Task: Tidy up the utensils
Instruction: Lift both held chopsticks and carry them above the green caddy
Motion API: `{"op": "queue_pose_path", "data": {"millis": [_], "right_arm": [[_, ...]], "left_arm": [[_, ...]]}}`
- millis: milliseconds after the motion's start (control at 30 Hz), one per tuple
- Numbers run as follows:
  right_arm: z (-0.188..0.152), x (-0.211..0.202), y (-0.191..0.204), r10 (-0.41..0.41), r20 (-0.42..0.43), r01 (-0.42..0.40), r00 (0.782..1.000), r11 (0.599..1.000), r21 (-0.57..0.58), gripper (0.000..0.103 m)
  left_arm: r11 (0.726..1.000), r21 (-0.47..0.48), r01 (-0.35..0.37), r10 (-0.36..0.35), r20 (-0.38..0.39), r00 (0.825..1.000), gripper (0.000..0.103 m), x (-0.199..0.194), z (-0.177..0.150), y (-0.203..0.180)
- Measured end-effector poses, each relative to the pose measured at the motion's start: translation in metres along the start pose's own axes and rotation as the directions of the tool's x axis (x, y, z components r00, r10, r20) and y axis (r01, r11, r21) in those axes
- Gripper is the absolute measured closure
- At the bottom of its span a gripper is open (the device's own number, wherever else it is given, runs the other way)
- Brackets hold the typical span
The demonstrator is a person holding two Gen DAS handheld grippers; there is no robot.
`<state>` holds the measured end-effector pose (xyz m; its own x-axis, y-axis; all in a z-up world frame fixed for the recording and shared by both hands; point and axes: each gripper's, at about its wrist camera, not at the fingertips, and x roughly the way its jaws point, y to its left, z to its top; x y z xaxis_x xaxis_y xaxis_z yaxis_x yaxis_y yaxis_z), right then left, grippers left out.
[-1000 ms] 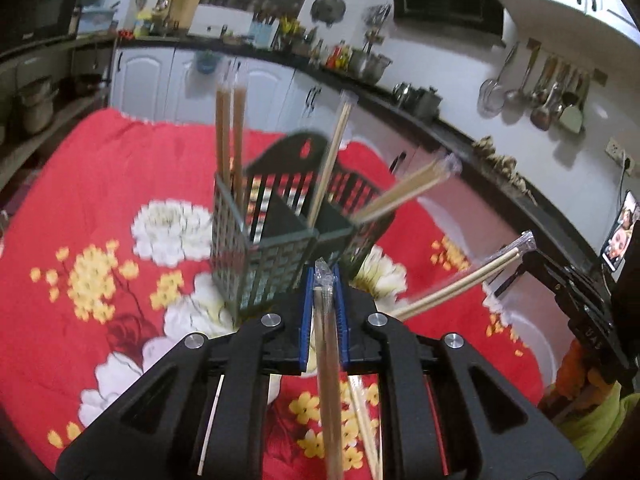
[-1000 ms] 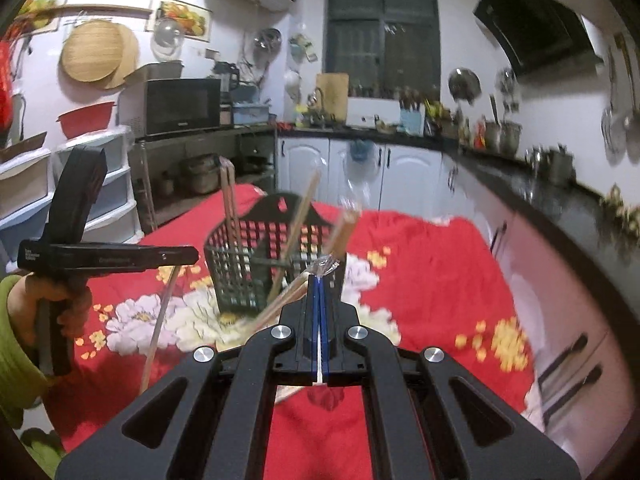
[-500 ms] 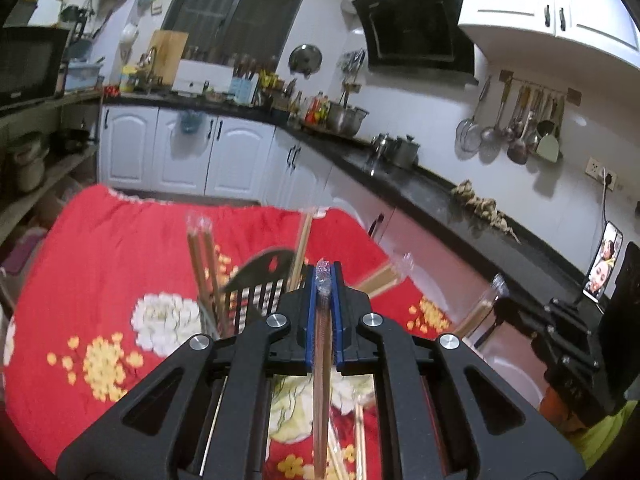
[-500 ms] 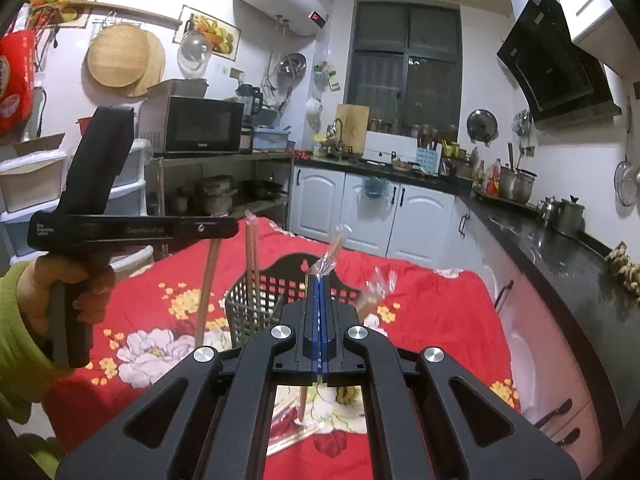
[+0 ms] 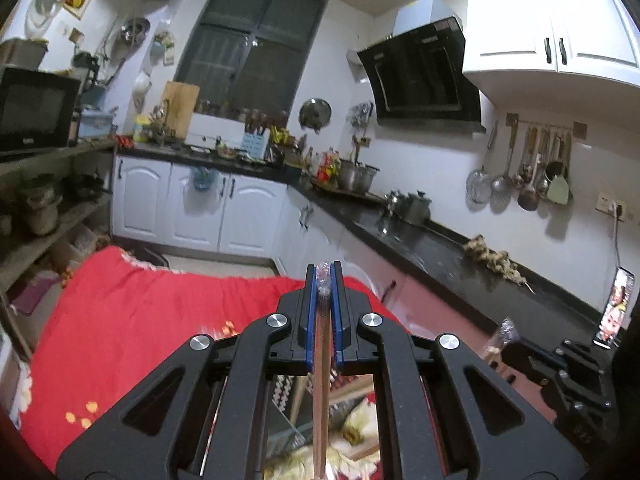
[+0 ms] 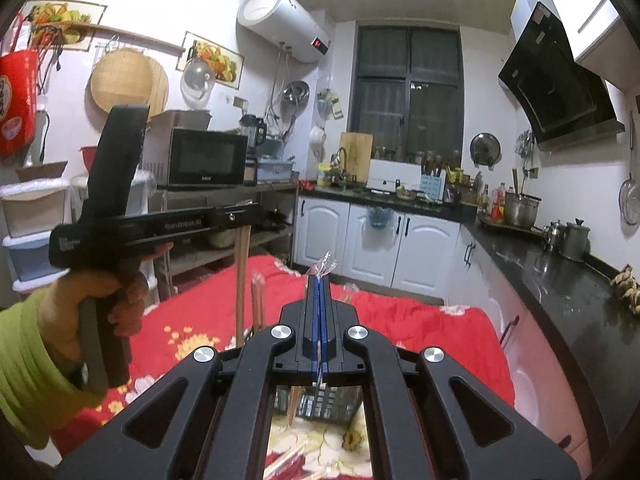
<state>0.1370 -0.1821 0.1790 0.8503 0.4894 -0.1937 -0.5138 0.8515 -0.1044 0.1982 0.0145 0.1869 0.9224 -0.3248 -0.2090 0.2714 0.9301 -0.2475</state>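
Left side, right-wrist view: a hand in a green sleeve holds the left gripper level above the red flowered tablecloth. Its pads are clamped on a brown wrapped chopstick pair, which hangs straight down from them. Just right of it, two more wrapped chopsticks stand upright, tips above the gripper body; their base is hidden.

Centre: the right gripper is pressed together on the clear wrapper of another chopstick pair; the sticks themselves barely show. Below, through the frame, the dark slotted utensil basket sits on the cloth, near.

Far right: black countertop with steel pots.
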Motion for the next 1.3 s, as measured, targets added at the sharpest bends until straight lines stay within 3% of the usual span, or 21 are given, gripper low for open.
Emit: {"op": "queue_pose_path", "data": {"millis": [467, 833, 1300], "right_arm": [[0.038, 0.033, -0.023, -0.068, 0.074, 0.067, 0.995, 0.998, 0.021, 0.102], [0.035, 0.061, -0.032, -0.116, 0.046, 0.116, 0.992, 0.993, 0.016, 0.102], [0.016, 0.088, -0.032, -0.101, -0.021, 0.102, 0.995, 0.994, 0.043, 0.102]], "left_arm": [[0.995, 0.021, -0.102, 0.099, 0.115, 0.988, 0.100, 0.018, 0.021, 0.009], [0.987, 0.017, -0.162, 0.160, 0.102, 0.982, 0.100, 0.038, 0.003, 0.028], [0.987, 0.033, -0.160, 0.157, 0.062, 0.986, 0.099, 0.050, -0.019, 0.034]]}}
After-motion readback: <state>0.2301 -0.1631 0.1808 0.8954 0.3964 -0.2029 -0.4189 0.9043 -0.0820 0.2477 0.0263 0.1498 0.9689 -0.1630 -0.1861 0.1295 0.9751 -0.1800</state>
